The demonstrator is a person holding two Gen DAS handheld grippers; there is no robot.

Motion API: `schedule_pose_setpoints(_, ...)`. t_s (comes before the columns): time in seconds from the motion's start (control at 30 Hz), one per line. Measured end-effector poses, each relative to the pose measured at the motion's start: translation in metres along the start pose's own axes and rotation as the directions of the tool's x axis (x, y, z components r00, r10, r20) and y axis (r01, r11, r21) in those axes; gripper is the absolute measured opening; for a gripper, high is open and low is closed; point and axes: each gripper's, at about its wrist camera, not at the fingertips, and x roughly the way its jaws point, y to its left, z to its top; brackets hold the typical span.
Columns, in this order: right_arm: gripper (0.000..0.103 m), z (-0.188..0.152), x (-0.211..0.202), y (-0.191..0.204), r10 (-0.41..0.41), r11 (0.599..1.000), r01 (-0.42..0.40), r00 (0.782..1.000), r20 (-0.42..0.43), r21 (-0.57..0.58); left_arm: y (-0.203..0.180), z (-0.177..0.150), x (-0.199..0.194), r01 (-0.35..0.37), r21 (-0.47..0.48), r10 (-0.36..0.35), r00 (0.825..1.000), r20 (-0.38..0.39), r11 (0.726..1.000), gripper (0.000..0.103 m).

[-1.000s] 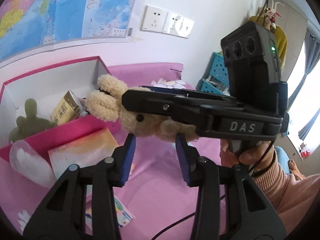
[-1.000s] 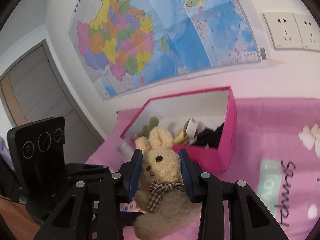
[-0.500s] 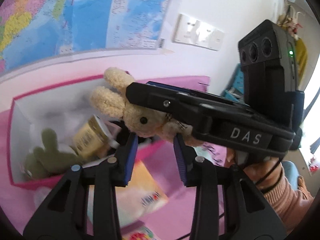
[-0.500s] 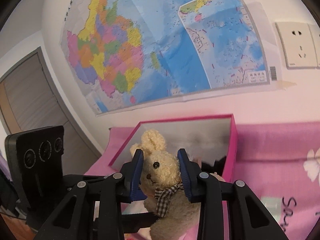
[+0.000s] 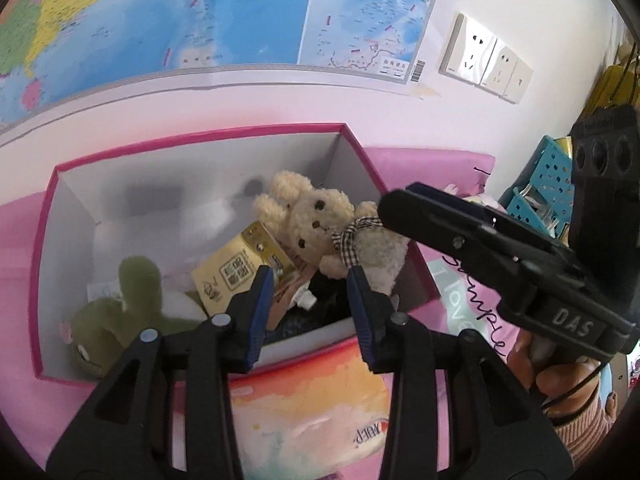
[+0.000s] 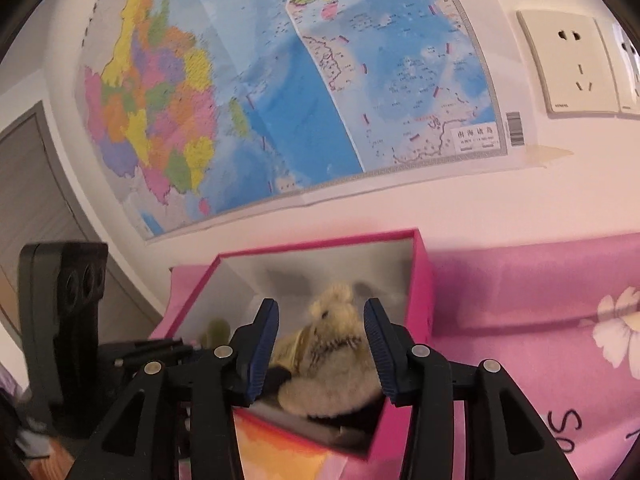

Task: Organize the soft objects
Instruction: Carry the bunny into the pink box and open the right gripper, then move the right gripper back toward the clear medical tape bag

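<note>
The right gripper (image 6: 322,344) is opening its jaws, and the blue pads stand clear of the cream plush bunny (image 6: 332,364) on both sides. The bunny sits between and just beyond the fingertips, blurred in the right wrist view, down inside the pink box (image 6: 420,280) at its right end. From the left wrist view the same bunny (image 5: 320,228) lies on its side against the box's right wall (image 5: 360,164), face towards the camera, a checked bow (image 5: 354,232) at its neck, its body resting on a dark item I cannot identify. The right gripper's fingers (image 5: 460,224) reach in from the right, above the bunny's body.

The left gripper (image 5: 310,308) hovers over the near edge of the box with its jaws partly apart and nothing between the pads. Just beyond its left fingertip lies a yellow carton (image 5: 236,268) with a printed code, and further left a green plush toy (image 5: 120,312) fills the box's left end. Under the left gripper, in front of the box, an orange and white packet (image 5: 304,408) lies on the pink cloth (image 5: 460,280). A hand in a pink sleeve (image 5: 576,428) holds the right gripper's handle. Beyond both grippers, a wall map (image 6: 280,80) and white sockets (image 6: 572,64) hang on the wall.
</note>
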Motion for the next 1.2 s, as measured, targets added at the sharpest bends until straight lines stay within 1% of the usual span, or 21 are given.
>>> schedule_pose_setpoints(0.03, 0.045, -0.003, -0.001, 0.000, 0.002, 1.000, -0.002, 1.000, -0.006, -0.003, 0.000, -0.003, -0.003, 0.003, 0.001, -0.003, 1.000, 0.005, 1.000, 0.040)
schedule_pose_setpoints(0.1, 0.045, -0.008, -0.004, 0.002, -0.027, 0.999, 0.027, 1.000, -0.014, -0.023, -0.001, -0.006, -0.007, -0.012, 0.011, 0.011, 1.000, 0.018, 1.000, 0.040)
schedule_pose_setpoints(0.13, 0.045, -0.010, -0.003, 0.004, -0.031, 0.999, 0.031, 0.999, -0.024, -0.033, -0.003, -0.007, -0.010, -0.029, 0.020, 0.028, 0.999, 0.027, 0.999, 0.040)
schedule_pose_setpoints(0.17, 0.045, -0.013, -0.002, 0.005, -0.032, 0.999, 0.031, 0.999, -0.035, -0.040, -0.004, -0.008, -0.012, -0.065, 0.027, 0.064, 0.997, 0.039, 0.998, 0.040)
schedule_pose_setpoints(0.2, 0.045, -0.015, -0.001, 0.006, -0.035, 0.998, 0.033, 0.998, -0.042, -0.046, -0.004, -0.009, -0.014, -0.078, 0.026, 0.077, 0.996, 0.047, 0.997, 0.040)
schedule_pose_setpoints(0.27, 0.045, -0.018, 0.003, 0.007, -0.041, 0.998, 0.038, 0.998, -0.056, -0.055, -0.003, -0.011, -0.019, -0.069, 0.022, 0.068, 0.996, 0.054, 0.997, 0.040)
schedule_pose_setpoints(0.37, 0.045, -0.020, 0.013, 0.010, -0.068, 0.995, 0.062, 0.994, -0.085, -0.076, -0.004, -0.014, -0.029, -0.092, 0.032, 0.090, 0.993, 0.082, 0.995, 0.040)
schedule_pose_setpoints(0.5, 0.045, -0.018, 0.020, 0.014, -0.068, 0.995, 0.060, 0.993, -0.101, -0.078, -0.005, -0.024, -0.050, -0.080, 0.052, 0.073, 0.990, 0.119, 0.995, 0.041)
schedule_pose_setpoints(0.6, 0.045, -0.020, 0.013, 0.016, -0.039, 0.997, 0.033, 0.994, -0.097, -0.064, -0.003, -0.035, -0.067, -0.050, 0.064, 0.041, 0.989, 0.141, 0.997, 0.042)
schedule_pose_setpoints(0.7, 0.046, -0.026, 0.001, 0.020, -0.013, 0.998, 0.007, 0.995, -0.098, -0.061, 0.002, -0.050, -0.083, -0.022, 0.073, 0.011, 0.988, 0.155, 0.997, 0.046)
schedule_pose_setpoints(0.83, 0.049, -0.043, -0.030, 0.027, 0.048, 0.997, -0.053, 0.995, -0.088, -0.057, 0.011, -0.074, -0.103, 0.009, 0.068, -0.021, 0.985, 0.172, 0.998, 0.047)
schedule_pose_setpoints(0.9, 0.051, -0.052, -0.046, 0.031, 0.082, 0.994, -0.087, 0.993, -0.080, -0.064, 0.017, -0.086, -0.111, 0.013, 0.056, -0.022, 0.985, 0.173, 0.998, 0.048)
schedule_pose_setpoints(0.93, 0.051, -0.055, -0.051, 0.033, 0.095, 0.993, -0.100, 0.992, -0.079, -0.066, 0.020, -0.093, -0.113, 0.021, 0.050, -0.029, 0.985, 0.168, 0.999, 0.048)
schedule_pose_setpoints(1.03, 0.055, -0.069, -0.068, 0.038, 0.133, 0.988, -0.138, 0.988, -0.083, -0.063, 0.029, -0.111, -0.116, 0.013, 0.025, -0.017, 0.988, 0.153, 1.000, 0.049)
schedule_pose_setpoints(1.2, 0.057, -0.096, -0.076, 0.046, 0.159, 0.984, -0.168, 0.978, -0.134, -0.058, 0.042, -0.142, -0.109, 0.013, -0.035, -0.010, 0.996, 0.090, 0.999, 0.049)
